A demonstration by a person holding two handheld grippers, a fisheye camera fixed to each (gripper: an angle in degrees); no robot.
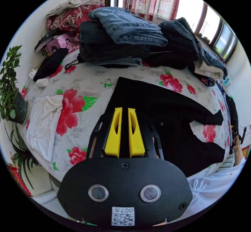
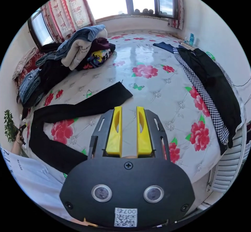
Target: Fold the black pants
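Note:
The black pants (image 1: 170, 116) lie spread on a floral bed (image 1: 86, 85). In the left gripper view my left gripper (image 1: 125, 109) hovers over their near end, its yellow jaws a narrow gap apart with nothing between them. In the right gripper view the pants (image 2: 78, 106) form a sideways V, one leg reaching toward the middle of the bed (image 2: 162, 103), the other running along its near edge. My right gripper (image 2: 129, 108) hangs open above bare sheet just beside the upper leg's hem, holding nothing.
A tall pile of jeans and dark clothes (image 1: 125, 40) (image 2: 78, 48) sits at the back of the bed. A white cloth (image 1: 44, 122) and a potted plant (image 1: 10, 95) are at one side. Black and checked garments (image 2: 209, 80) lie along another edge. A person's white sleeve (image 2: 23, 169) is close.

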